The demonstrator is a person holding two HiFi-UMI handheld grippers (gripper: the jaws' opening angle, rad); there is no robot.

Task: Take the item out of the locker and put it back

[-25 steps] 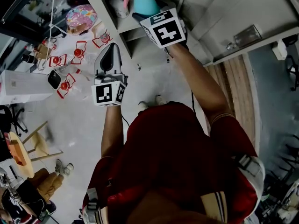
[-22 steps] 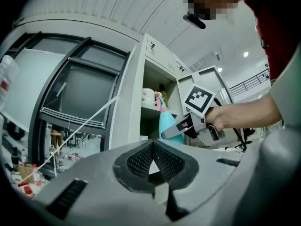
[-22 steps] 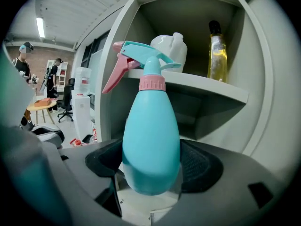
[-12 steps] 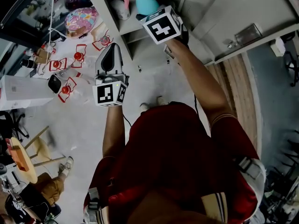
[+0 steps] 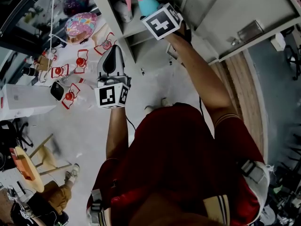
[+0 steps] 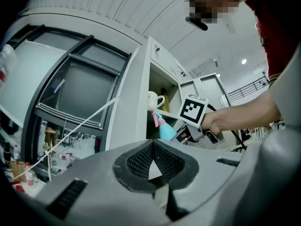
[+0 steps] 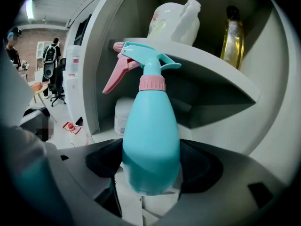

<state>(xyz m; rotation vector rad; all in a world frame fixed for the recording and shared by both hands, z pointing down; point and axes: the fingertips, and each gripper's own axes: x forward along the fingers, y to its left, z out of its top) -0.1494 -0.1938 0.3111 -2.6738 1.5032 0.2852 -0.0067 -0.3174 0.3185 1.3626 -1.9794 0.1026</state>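
Note:
A teal spray bottle point(image 7: 151, 140) with a pink trigger and collar stands upright between my right gripper's point(image 7: 151, 173) jaws, which are shut on its lower body. It sits just in front of the open white locker's point(image 7: 89, 65) shelves. In the head view the bottle point(image 5: 146, 4) is at the locker's point(image 5: 109, 13) mouth, with the right gripper's point(image 5: 151, 12) marker cube behind it. My left gripper point(image 5: 114, 50) hangs lower left, away from the locker, shut and holding nothing. From the left gripper view point(image 6: 150, 168) the bottle point(image 6: 165, 128) shows at the locker opening.
The upper shelf holds a white jug point(image 7: 174, 18) and a yellow bottle point(image 7: 233, 34); a white jar point(image 7: 123, 117) stands on the lower shelf. The locker door point(image 5: 244, 18) is swung open at the right. Red-and-white items point(image 5: 70, 91) and a white box point(image 5: 23, 98) lie on the floor.
My right gripper has carried the spray bottle a little further up toward the locker opening. The left gripper has barely moved.

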